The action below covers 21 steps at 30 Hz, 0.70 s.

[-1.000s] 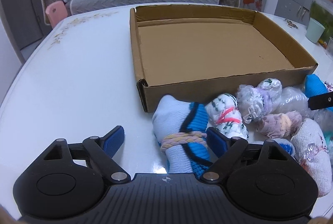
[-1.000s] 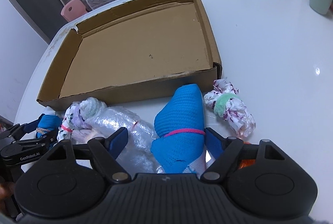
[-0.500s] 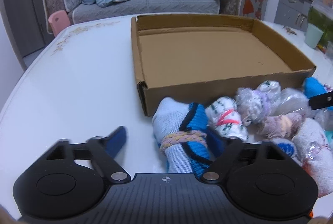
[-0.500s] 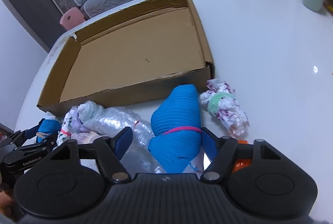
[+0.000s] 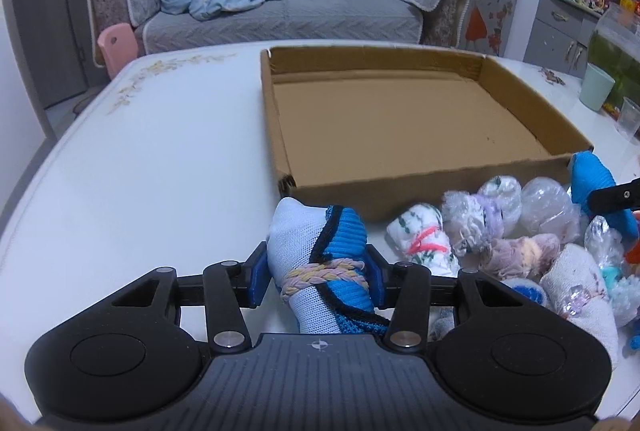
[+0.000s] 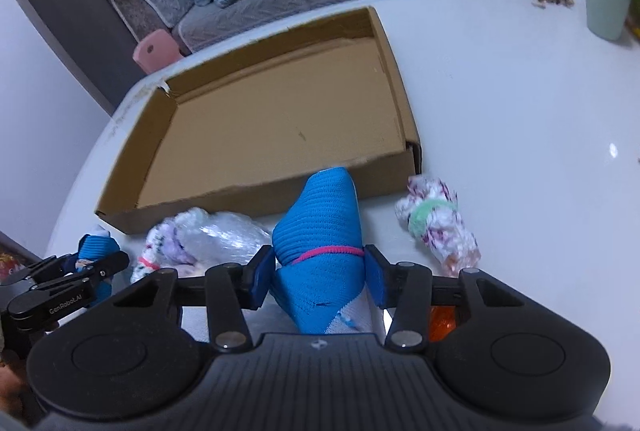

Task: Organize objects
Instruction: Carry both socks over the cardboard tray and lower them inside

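My left gripper (image 5: 316,281) jaws are closing on the white-and-blue sock roll (image 5: 320,263), my right gripper (image 6: 318,279) jaws closing on the blue sock roll (image 6: 320,231). Both rolls point lengthwise toward the cardboard box (image 5: 420,175) just ahead on the counter (image 5: 160,159).

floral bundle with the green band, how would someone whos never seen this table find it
Start at the cardboard box on the white table and go to its near right corner. Just outside that corner lies a white floral bundle, apart from the main heap, right of the blue roll in the right gripper, whose jaws are closing. Only this bundle wears a mint-green band.
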Available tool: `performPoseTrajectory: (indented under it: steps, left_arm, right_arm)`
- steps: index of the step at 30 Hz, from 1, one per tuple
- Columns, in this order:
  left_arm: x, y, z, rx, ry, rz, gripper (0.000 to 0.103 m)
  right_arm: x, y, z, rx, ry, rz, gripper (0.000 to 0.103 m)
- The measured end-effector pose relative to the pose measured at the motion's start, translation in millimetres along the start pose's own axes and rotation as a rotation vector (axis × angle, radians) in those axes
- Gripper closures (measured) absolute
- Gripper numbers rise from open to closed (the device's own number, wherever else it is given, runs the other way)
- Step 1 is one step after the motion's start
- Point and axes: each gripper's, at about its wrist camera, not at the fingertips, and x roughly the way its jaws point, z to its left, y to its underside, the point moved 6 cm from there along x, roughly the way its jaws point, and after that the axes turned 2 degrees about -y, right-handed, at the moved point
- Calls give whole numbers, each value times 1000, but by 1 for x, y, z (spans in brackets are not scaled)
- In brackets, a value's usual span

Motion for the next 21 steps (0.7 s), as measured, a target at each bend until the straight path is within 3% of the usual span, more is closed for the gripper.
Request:
performPoseTrajectory:
  steps: [6, 13, 21]
  left_arm:
    - [-27, -35, 9, -21, 7, -78, 49]
    - [-43, -108, 10, -11, -11, -183, 49]
    - [2, -172, -2, 0, -8, -264, 49]
  right_arm:
    - [-33, -26, 13, -36, -26, -86, 59]
    - [-49, -78, 51, -146, -56, -170, 59]
    - [-12, -130, 99, -261, -144, -183, 59]
